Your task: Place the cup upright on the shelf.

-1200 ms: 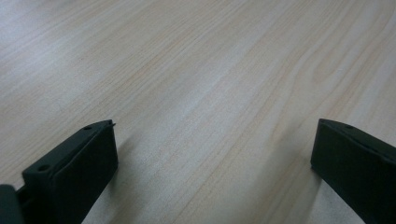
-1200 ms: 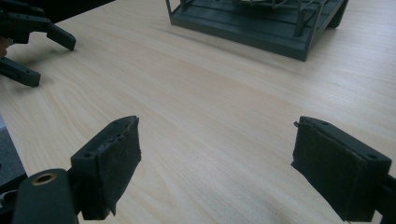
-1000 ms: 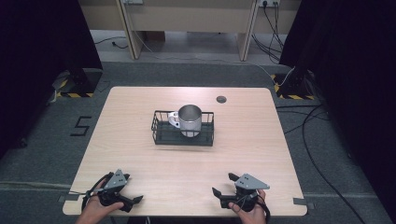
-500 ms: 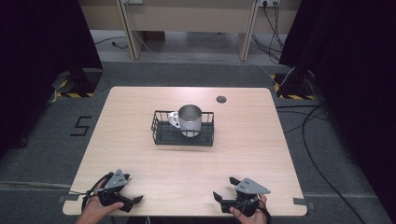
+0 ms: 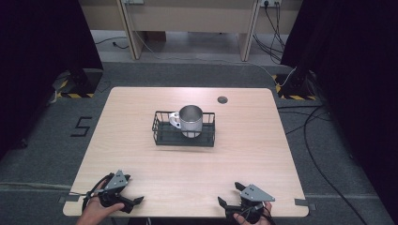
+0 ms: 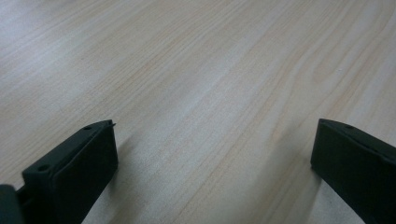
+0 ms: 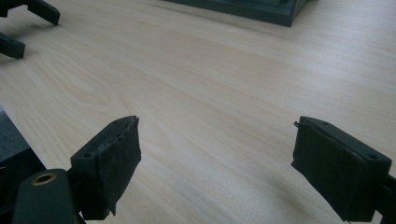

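A: How do the tongs stand?

B: The left gripper [image 5: 133, 202] sits at the near left corner of the table [image 5: 141, 117], held by a hand [image 5: 96, 212] coming in from the bottom edge. In the left gripper view its jaws are spread wide, with bare wood between them; nothing is held, and I cannot tell whether the tips touch the surface.

A: And the other?

B: The right gripper [image 5: 226, 206] is at the near right corner, also in a hand [image 5: 251, 218]. The right gripper view shows its jaws just as wide apart, gripping nothing. One pad [image 7: 122, 154] looks rough and frayed at the edge (the other seems cleaner cut). The left gripper's dark jaw tips show far off at the top left of that view.

A: Where is the thing they face?

B: A metal mug [image 5: 190, 120] stands upright in a black wire basket [image 5: 159, 133] near the middle of the table, well apart from both grippers. The mug is a plain cylinder, dull silver, with a handle toward the left in the high view.

A: Materials otherwise?

B: The tabletop is pale wood laminate with a fine streaked grain and rounded corners. The basket is rectangular, thin dark wire with a dark base. A small round dark cap [image 5: 222, 99] is set in the tabletop behind the basket. Each gripper carries a grey three-cornered plate on top.
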A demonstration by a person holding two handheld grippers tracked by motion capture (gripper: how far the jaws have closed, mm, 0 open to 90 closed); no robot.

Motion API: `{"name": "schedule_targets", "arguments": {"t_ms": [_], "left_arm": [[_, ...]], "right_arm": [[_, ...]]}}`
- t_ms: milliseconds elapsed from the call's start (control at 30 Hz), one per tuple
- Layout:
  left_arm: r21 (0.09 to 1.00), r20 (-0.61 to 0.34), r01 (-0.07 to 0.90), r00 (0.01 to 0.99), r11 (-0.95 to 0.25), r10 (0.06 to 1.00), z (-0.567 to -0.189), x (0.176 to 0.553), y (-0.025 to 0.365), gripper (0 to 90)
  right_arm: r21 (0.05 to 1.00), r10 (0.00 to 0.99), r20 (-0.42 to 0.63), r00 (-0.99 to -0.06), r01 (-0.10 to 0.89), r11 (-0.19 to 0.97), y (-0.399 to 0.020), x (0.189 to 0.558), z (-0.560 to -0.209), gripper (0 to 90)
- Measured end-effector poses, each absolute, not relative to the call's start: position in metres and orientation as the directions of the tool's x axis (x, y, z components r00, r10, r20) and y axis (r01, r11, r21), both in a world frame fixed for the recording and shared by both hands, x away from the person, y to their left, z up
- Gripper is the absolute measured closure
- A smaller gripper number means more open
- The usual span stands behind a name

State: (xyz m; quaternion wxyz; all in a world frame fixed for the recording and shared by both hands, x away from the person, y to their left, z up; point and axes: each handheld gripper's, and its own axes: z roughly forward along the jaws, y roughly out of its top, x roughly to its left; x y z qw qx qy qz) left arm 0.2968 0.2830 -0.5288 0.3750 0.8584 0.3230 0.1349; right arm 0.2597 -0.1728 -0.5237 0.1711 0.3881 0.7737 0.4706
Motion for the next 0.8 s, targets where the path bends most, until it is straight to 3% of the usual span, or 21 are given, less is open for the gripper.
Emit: {"name": "schedule_targets", "arguments": {"t_ms": [800], "left_arm": [[0.731, -0.01, 0.453, 0.755, -0.511, 0.656, -0.529, 0.297, 0.283, 0.0]], "right_arm": [[0.837, 0.79, 0.032, -0.613, 0.449, 0.314, -0.178, 0.247, -0.539, 14.7]]}}
